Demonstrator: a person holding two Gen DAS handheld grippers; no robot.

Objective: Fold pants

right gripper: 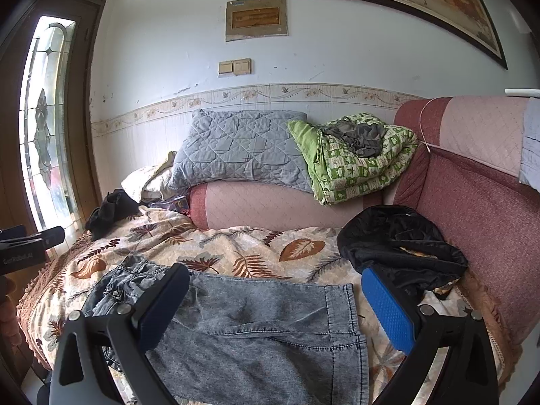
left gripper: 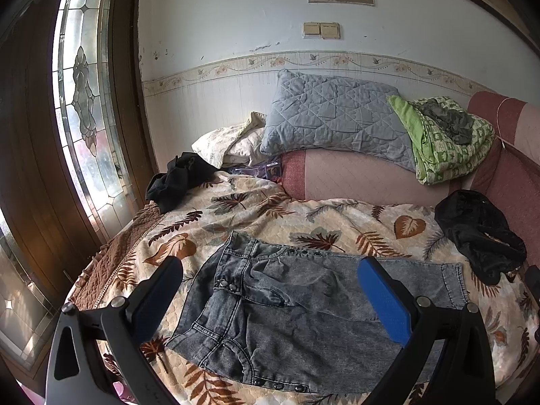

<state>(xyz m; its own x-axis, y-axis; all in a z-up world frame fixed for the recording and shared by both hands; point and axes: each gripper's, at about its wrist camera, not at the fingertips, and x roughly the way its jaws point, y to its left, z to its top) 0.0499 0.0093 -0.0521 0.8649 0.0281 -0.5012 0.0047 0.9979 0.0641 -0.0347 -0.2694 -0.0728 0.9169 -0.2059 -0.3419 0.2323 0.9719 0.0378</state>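
The grey denim pants (left gripper: 303, 320) lie flat on the leaf-print bedspread (left gripper: 270, 216) that covers the sofa bed, waistband toward the window side and the leg hems (right gripper: 341, 330) toward the red sofa arm (right gripper: 472, 222). They look short in the leg, and the two legs seem to sit one over the other along the length, though I cannot tell for sure whether that lengthwise fold has been made or the pants are simply laid out. Either way, the crosswise folds, hem up to waist, are not yet done, so I would judge the job to be at an early stage. The left tongs (left gripper: 270, 276) hover above the waist and hip area, spread wide and gripping nothing; the right tongs (right gripper: 275, 290) hang over the hem end, likewise wide apart and empty. Neither pair touches the cloth as far as I can see. A heap of black clothing (right gripper: 401, 249) sits just beside the hems, close enough that a careless pinch there might catch it too. Another dark bundle (left gripper: 175, 179) lies well apart near the window, and a grey quilted pillow (left gripper: 334, 118) and a green blanket (left gripper: 445, 145) rest on the bolster behind.
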